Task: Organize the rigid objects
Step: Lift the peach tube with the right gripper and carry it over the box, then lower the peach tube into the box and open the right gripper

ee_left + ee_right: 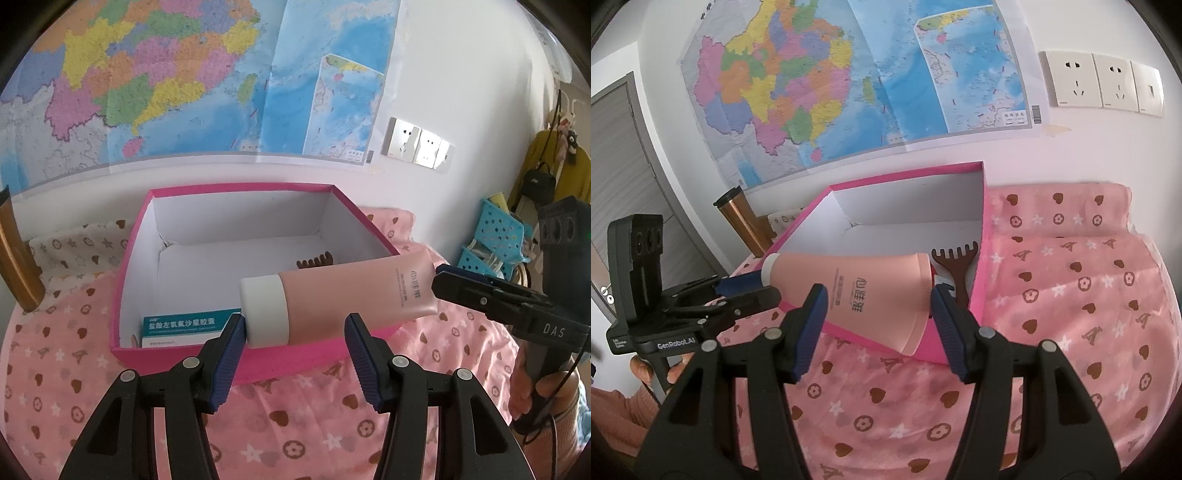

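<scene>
A pink tube (351, 299) with a white cap (263, 310) hangs level over the front edge of the pink box (236, 358). My right gripper (877, 310) is shut on the tube (871, 280) at its flat crimped end, and in the left wrist view it (439, 280) comes in from the right. My left gripper (295, 343) is open, with the cap's end against its left pad (236, 332) and its right pad clear of the tube. Inside the box lie a brown comb (955, 266) and a teal-and-white medicine carton (181, 326).
The box (984, 258) sits on a pink patterned cloth (1071, 295) against a white wall with a map (849, 74). A copper tumbler (742, 225) stands left of the box. Blue baskets (498, 236) are at the far right. A hand (546, 387) holds the right gripper's handle.
</scene>
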